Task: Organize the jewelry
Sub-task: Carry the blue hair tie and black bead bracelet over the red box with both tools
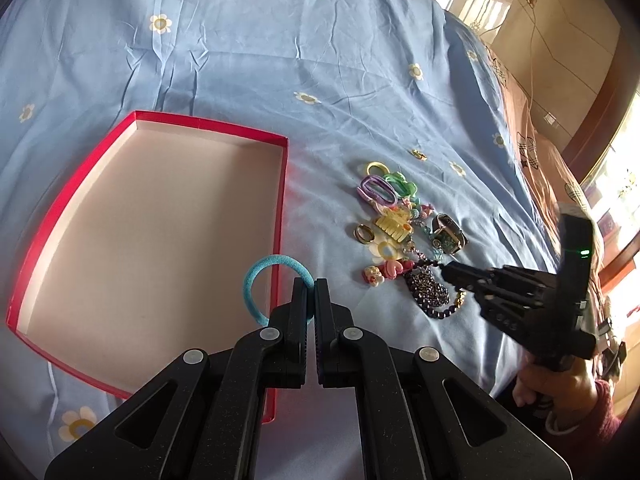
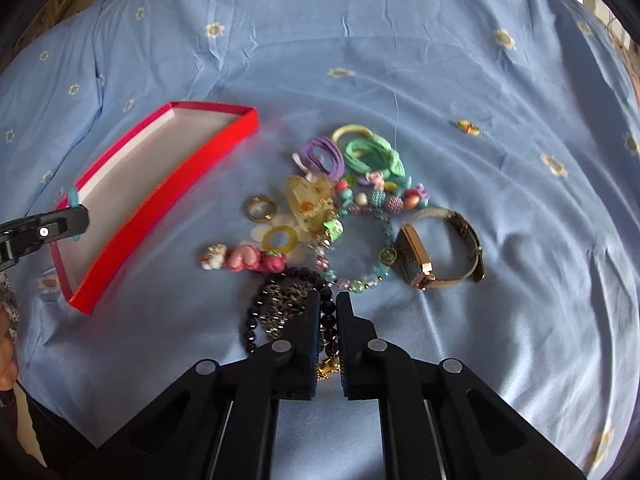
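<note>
Left hand-held gripper (image 1: 311, 292): clamped on blue hair tie (image 1: 256, 280), poised over red box (image 1: 160, 128) edge; carry it inward before you release. Right hand-held gripper (image 2: 329, 304): closed on black bead necklace (image 2: 256, 316); lift slowly, chain may snag.

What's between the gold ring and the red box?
Nothing: only bare blue flowered bedsheet lies between the gold ring and the red cardboard box, clearest in the right wrist view.

red box (image 1: 152, 216) interior free; jewelry pile (image 1: 404, 232) crowds right
</note>
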Available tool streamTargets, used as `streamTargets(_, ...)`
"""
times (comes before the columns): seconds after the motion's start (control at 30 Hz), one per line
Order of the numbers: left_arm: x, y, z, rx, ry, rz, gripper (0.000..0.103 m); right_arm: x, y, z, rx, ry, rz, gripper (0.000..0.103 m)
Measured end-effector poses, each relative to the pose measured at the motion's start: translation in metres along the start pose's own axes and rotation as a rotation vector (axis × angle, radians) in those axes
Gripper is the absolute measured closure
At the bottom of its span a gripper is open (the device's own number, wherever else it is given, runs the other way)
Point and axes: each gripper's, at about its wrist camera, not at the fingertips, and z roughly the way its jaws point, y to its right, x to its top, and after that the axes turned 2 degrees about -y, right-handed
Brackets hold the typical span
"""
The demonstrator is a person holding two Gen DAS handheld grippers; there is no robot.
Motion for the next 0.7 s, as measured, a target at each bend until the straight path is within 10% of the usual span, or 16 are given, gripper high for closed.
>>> streamTargets(0.7,0.000,-0.087,-0.044,0.148,0.053,-0.109,0.101,0.075,-0.106,-0.032,0.255,0.163,-0.098,0.096)
